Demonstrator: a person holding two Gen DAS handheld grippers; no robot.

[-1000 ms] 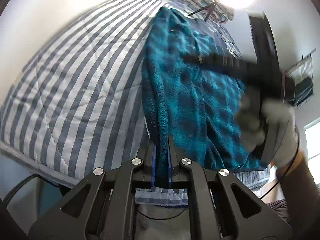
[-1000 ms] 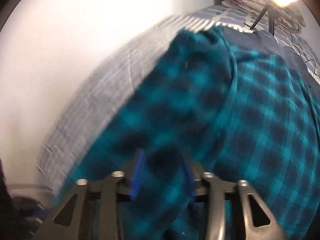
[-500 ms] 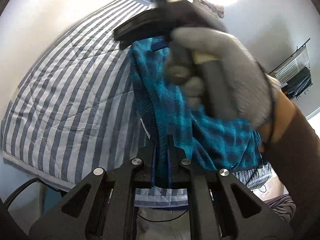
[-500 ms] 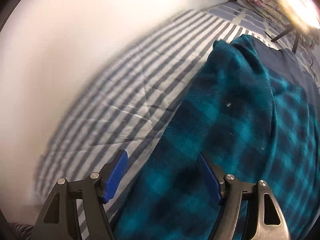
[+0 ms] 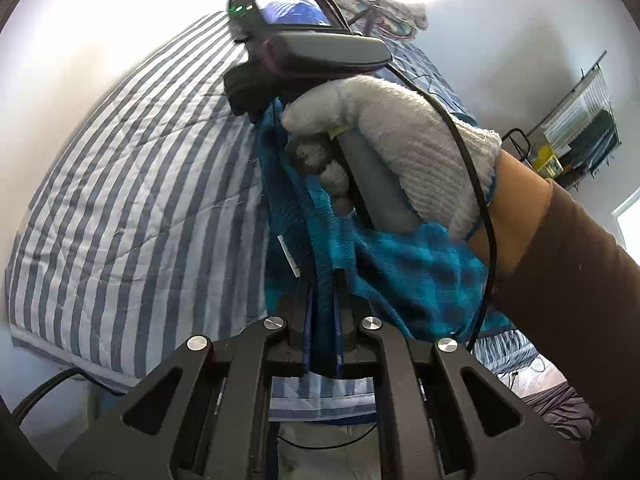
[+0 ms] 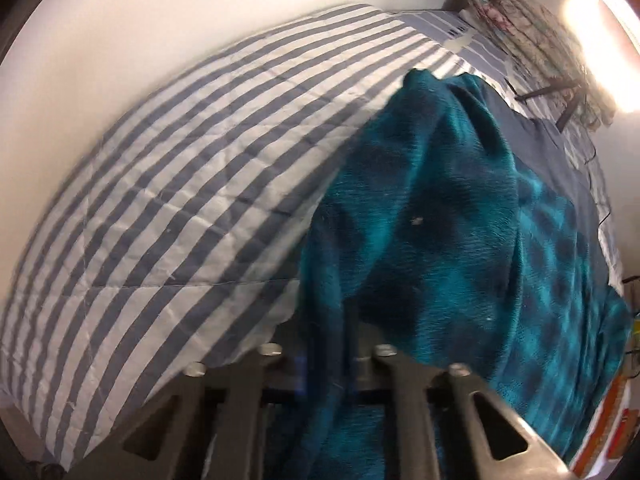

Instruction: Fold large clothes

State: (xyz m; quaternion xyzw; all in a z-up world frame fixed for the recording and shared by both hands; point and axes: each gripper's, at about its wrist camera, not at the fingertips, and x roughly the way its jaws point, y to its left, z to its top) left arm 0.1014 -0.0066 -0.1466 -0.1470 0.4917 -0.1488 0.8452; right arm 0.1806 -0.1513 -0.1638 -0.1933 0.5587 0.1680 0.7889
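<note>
A teal and dark blue plaid fleece garment (image 5: 416, 280) lies lengthwise on a bed with a grey and white striped quilt (image 5: 132, 216). My left gripper (image 5: 323, 280) is shut on the garment's near edge, the fabric pinched between its jaws. The right gripper's body (image 5: 304, 48), held in a gloved hand (image 5: 400, 152), shows above the garment in the left wrist view. In the right wrist view the garment (image 6: 460, 240) drapes over my right gripper (image 6: 326, 344) and runs down between its jaws, which stand close together on the fabric.
A white wall borders the quilt (image 6: 180, 184) on the left. A patterned pillow (image 6: 532, 28) and a bright lamp sit at the bed's far end. A wire rack (image 5: 576, 128) hangs on the right wall. Cables trail off the bed's near edge.
My right gripper was open over the garment's left edge half a second ago; now its jaws are closed on the fabric. The right hand moved left and nearer the left gripper. The left gripper kept hold.
</note>
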